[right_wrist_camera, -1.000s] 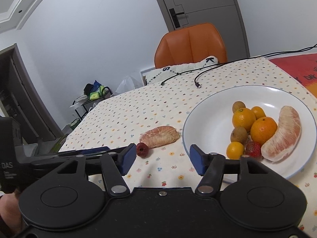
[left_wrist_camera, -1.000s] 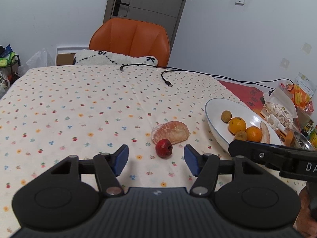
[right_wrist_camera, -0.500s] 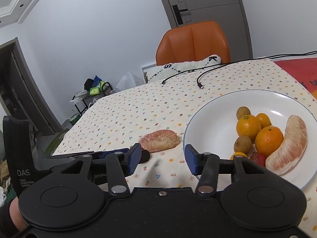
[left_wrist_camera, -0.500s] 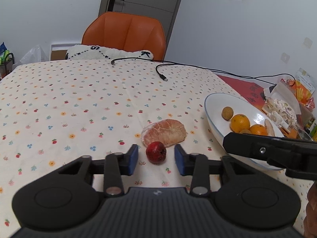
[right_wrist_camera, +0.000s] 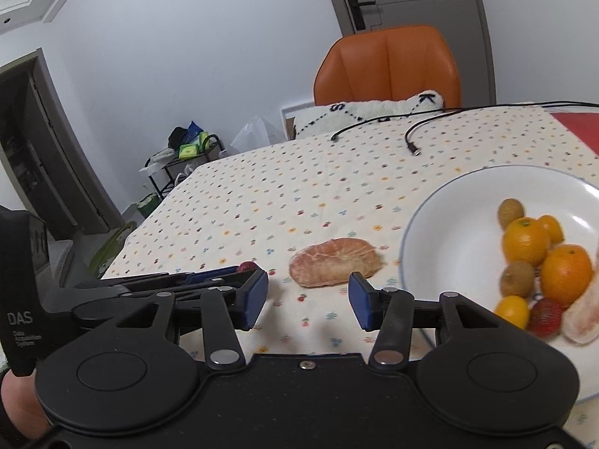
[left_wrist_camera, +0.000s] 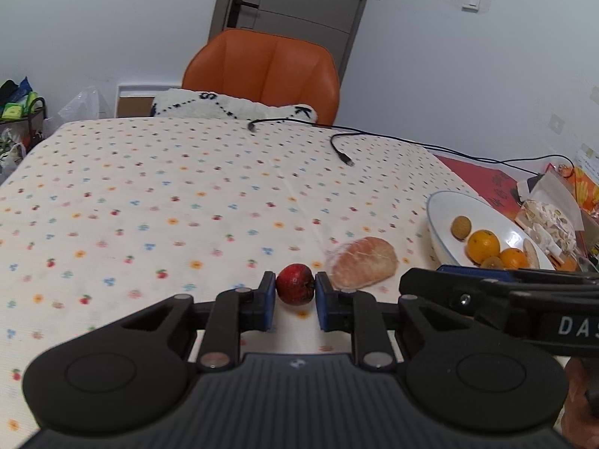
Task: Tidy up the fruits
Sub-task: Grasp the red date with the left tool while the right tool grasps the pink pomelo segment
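A small dark red fruit (left_wrist_camera: 295, 288) sits on the flowered tablecloth with my left gripper (left_wrist_camera: 295, 301) shut on it, both blue pads touching its sides. Just right of it lies a peeled pomelo segment (left_wrist_camera: 362, 266). In the right wrist view the same pomelo segment (right_wrist_camera: 337, 265) lies just beyond my right gripper (right_wrist_camera: 307, 300), which is open and holds nothing. Only the red fruit's top (right_wrist_camera: 248, 266) shows there, behind the left gripper's fingers. A white plate (right_wrist_camera: 449, 217) at the right holds oranges, kiwis, a strawberry and another pomelo piece.
An orange chair (left_wrist_camera: 262, 75) with a white cushion stands at the table's far edge. Black cables (left_wrist_camera: 337, 146) lie across the far part of the cloth. Snack packets (left_wrist_camera: 550, 220) crowd the area behind the plate (left_wrist_camera: 441, 205). A person's hand (right_wrist_camera: 18, 408) holds the left gripper.
My left gripper moved forward and its jaws came together onto the red fruit. The right gripper stayed open and shifted left, nearer the pomelo segment.
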{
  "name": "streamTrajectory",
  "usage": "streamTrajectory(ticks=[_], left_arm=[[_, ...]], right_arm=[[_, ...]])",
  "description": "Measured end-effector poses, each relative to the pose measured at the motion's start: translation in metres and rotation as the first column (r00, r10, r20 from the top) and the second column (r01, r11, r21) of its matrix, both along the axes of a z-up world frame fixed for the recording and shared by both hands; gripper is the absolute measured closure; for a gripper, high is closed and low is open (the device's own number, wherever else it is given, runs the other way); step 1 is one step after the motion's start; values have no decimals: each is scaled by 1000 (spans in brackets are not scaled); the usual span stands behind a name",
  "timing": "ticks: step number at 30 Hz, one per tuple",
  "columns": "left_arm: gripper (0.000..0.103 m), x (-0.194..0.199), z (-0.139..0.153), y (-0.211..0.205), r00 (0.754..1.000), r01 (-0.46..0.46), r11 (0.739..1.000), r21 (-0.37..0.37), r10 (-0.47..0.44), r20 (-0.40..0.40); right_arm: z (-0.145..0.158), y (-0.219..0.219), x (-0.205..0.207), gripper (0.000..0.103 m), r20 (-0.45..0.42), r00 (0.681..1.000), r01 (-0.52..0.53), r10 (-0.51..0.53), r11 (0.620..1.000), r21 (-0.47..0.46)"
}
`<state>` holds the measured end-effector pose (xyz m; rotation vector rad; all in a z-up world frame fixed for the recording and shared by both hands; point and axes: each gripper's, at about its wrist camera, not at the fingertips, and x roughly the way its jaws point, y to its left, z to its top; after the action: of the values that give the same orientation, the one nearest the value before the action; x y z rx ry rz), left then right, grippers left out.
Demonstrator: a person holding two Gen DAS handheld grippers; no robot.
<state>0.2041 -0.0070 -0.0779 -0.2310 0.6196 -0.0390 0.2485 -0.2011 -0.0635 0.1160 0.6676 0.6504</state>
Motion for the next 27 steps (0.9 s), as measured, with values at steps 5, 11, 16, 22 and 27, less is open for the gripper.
streamTrajectory(ticks=[5, 11, 16, 22, 27], left_arm=[[83, -6, 2, 13, 1000, -25, 1000, -1, 25, 5], [83, -12, 5, 27, 999, -49, 999, -6, 49, 12], [82, -17, 6, 38, 998, -66, 998, -13, 66, 20], [82, -23, 4, 49, 997, -80, 997, -24, 80, 18], [82, -27, 4, 56, 996, -89, 996, -29, 89, 22]], right_arm=[[-2, 11, 4, 48, -24, 1000, 13, -13, 1000, -11], [-2, 26, 5, 22, -29, 999, 36, -36, 999, -17], [-4, 38, 7, 22, -34, 999, 40, -41, 998, -39], [-13, 56, 11, 22, -23, 997, 68, -71, 992, -110], [-21, 70, 16, 23, -27, 995, 90, -96, 982, -165]])
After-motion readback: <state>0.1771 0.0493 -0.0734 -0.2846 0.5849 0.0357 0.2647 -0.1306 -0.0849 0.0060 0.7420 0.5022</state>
